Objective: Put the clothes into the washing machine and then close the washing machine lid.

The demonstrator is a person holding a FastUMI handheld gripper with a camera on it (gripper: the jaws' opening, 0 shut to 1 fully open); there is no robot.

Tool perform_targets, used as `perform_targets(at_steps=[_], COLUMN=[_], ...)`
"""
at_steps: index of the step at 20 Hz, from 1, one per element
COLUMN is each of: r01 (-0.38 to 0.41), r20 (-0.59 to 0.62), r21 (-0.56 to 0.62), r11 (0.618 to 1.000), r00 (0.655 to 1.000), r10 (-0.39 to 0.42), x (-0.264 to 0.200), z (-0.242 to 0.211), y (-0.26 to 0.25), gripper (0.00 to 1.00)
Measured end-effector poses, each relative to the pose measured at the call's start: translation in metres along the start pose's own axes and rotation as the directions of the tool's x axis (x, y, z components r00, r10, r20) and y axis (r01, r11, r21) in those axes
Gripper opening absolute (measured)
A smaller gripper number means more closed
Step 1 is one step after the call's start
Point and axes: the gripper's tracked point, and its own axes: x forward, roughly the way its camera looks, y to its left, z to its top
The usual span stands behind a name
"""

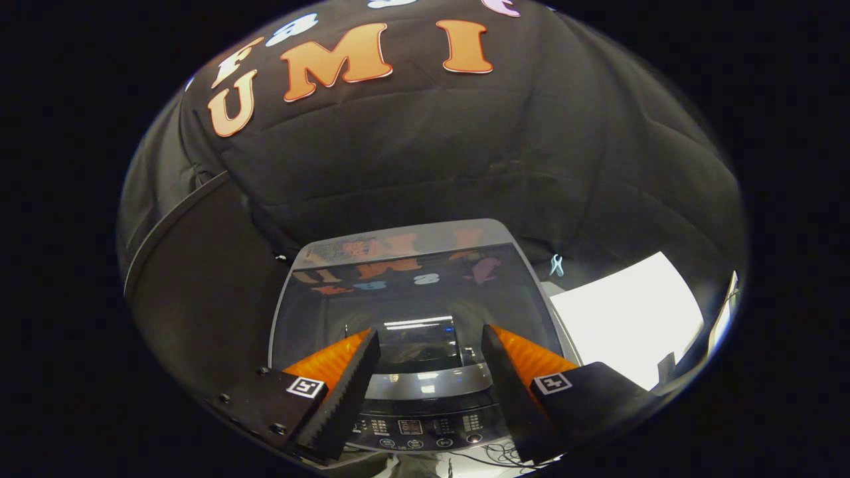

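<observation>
Cables [495, 455] lie tangled below my right finger, and a white sheet [627, 315] rests beyond it, beside the washing machine [418, 398]. Washing machine sits directly ahead beneath my gripper [431, 345], its dark glass lid [412, 292] down flat and glossy, control panel [415, 428] nearest me between my fingers, which are spread apart and hold nothing. Black cloth wall [431, 153] hangs beyond.

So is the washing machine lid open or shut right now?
Shut: the glass lid lies flat over the washing machine, mirroring the wall behind. The gripper hovers above it, jaws apart, holding nothing.
</observation>
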Motion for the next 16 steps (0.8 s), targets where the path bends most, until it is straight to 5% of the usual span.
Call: perform_targets(at_steps=[16], r01=[0.065], r20=[0.146], r21=[-0.053], r11=[0.996], r00=[0.988], r10=[-0.057], x=[-0.093], z=[0.088], y=[-0.061], gripper=[0.99])
